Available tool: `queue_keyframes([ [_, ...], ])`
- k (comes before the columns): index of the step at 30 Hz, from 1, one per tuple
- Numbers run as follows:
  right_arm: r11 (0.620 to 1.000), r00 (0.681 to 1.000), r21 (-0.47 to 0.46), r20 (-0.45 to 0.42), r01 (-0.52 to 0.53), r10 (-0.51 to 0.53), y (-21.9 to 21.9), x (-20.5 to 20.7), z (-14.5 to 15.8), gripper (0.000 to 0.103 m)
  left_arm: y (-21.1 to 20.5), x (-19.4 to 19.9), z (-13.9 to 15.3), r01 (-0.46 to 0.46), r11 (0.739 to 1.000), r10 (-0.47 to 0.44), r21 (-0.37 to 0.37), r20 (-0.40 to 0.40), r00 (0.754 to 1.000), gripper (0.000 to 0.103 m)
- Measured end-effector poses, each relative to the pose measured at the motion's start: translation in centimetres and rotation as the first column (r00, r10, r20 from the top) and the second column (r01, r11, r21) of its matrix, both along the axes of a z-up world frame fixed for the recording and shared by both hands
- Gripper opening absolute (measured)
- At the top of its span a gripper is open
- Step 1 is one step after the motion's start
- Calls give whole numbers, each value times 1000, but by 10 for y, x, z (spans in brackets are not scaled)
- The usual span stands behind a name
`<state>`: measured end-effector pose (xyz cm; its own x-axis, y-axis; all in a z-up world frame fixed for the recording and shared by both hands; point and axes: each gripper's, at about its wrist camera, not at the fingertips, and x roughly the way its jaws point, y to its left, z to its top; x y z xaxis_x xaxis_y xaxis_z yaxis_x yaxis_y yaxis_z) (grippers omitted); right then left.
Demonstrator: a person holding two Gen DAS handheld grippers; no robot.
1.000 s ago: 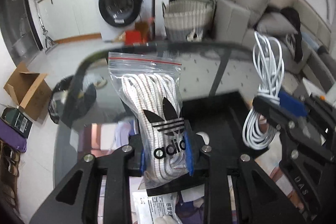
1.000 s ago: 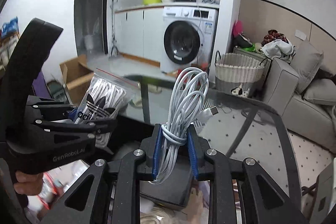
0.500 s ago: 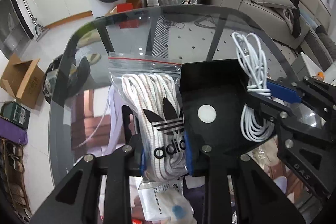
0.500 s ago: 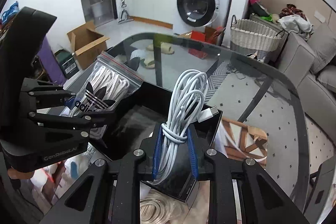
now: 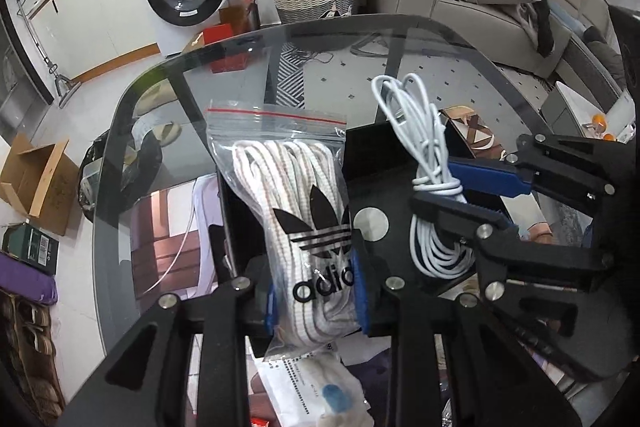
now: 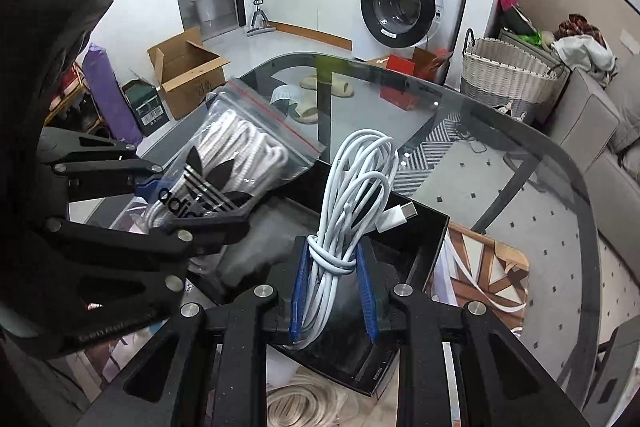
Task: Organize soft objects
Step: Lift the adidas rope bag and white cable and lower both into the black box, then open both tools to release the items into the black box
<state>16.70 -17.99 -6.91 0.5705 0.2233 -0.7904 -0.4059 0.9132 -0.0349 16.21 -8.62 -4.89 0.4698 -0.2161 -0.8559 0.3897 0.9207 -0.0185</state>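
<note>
Laces bag (image 5: 308,223) feels floppy, slick; my left gripper (image 5: 316,301) pinches its lower half above black tray (image 5: 384,155). Right gripper (image 6: 332,291) clamps limp cable bundle (image 6: 352,195) mid-wrap.

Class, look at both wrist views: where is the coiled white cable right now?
The coiled white cable is clamped in the right gripper, above the black tray, right of the bagged laces.

Both grippers tip downward compared with a second ago. The right gripper (image 6: 332,291) brings its white cable bundle (image 6: 352,195) lower, over the black tray (image 6: 424,251). The bagged laces (image 5: 304,223) now hang at the tray's left edge.
</note>
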Motion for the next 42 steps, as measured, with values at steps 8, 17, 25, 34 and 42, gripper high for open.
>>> queue_keyframes([
  [8,967,992,-256,121,-7,39,19,-10,-4,23,-6,-2,-3,53,996,-56,71,43,998,28],
  [17,1000,1000,25,-20,-4,5,-5,0,7,28,8,-4,8,36,999,-36,0,58,998,47],
  [25,975,995,224,-94,-14,36,-7,3,12,29,26,-9,30,0,998,5,-58,89,996,50],
  [34,980,998,199,-52,-11,21,-13,-33,33,29,49,-43,31,13,1000,-16,18,117,993,52],
  [42,972,992,203,-74,115,-102,-35,-70,29,64,97,-59,-14,-72,993,79,93,-78,994,54],
])
